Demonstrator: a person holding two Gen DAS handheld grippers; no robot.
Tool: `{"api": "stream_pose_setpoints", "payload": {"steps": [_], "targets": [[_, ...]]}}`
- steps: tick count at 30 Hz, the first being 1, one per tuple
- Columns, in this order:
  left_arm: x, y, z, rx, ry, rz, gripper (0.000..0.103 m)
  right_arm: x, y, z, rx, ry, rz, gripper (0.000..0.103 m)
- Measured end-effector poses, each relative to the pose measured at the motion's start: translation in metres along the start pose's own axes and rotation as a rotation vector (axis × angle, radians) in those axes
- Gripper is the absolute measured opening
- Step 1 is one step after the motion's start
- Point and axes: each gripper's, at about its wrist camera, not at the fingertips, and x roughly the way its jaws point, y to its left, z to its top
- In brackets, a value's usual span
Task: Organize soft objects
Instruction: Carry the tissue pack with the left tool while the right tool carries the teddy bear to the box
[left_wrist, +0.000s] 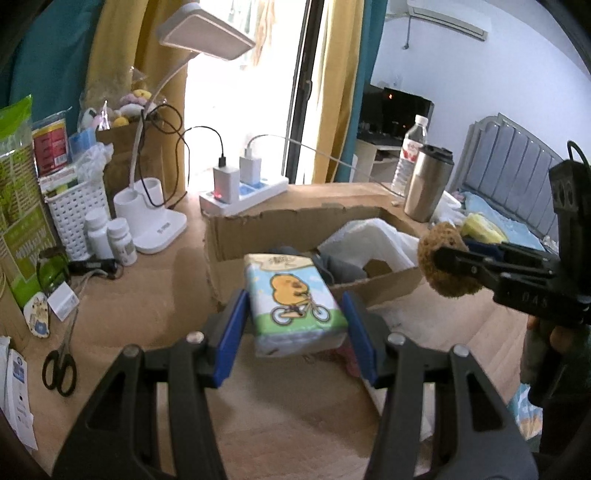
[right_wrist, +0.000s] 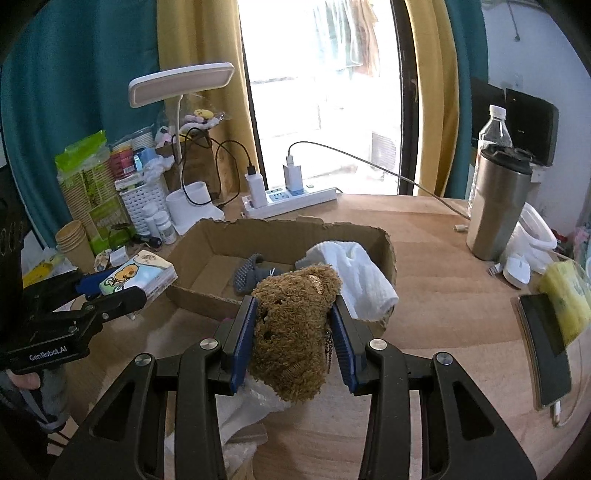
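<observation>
My left gripper (left_wrist: 295, 328) is shut on a tissue pack (left_wrist: 293, 306) printed with a yellow cartoon on a bicycle, held above the desk just in front of the cardboard box (left_wrist: 258, 229). My right gripper (right_wrist: 293, 336) is shut on a brown plush bear (right_wrist: 295, 328), held over the box's near edge (right_wrist: 207, 306). In the box lie a white towel (right_wrist: 354, 273) and a grey knitted item (right_wrist: 255, 275). The left gripper with the tissue pack (right_wrist: 138, 277) shows at the left of the right wrist view; the bear (left_wrist: 443, 258) shows at the right of the left wrist view.
A desk lamp (right_wrist: 184, 85), power strip (right_wrist: 291, 201), white basket (right_wrist: 142, 201), pill bottles (left_wrist: 110, 236) and scissors (left_wrist: 59, 365) crowd the desk's left. A steel tumbler (right_wrist: 498, 206), water bottle (right_wrist: 493, 133), phone (right_wrist: 546, 343) and yellow sponge (right_wrist: 565, 295) stand right.
</observation>
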Motion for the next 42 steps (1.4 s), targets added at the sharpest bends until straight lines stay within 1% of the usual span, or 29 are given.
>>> {"api": "stream_pose_setpoints", "payload": {"steps": [9, 18, 27, 36, 42], "targets": [[0.007, 0.008, 0.013, 0.000, -0.034, -0.004, 0.054, 0.011, 0.010, 0.018, -0.037, 0.000, 0.015, 0.042], [0.016, 0.016, 0.024, -0.005, -0.045, -0.005, 0.054, 0.025, 0.023, 0.039, -0.062, -0.001, 0.047, 0.042], [0.036, 0.021, 0.028, -0.002, -0.015, 0.001, 0.054, 0.044, 0.027, 0.047, -0.062, 0.018, 0.089, 0.042], [0.058, 0.018, 0.026, 0.001, 0.041, -0.005, 0.054, 0.062, 0.025, 0.051, -0.065, 0.045, 0.119, 0.042], [0.068, 0.020, 0.026, -0.022, 0.078, -0.019, 0.055, 0.072, 0.025, 0.049, -0.060, 0.062, 0.134, 0.042]]}}
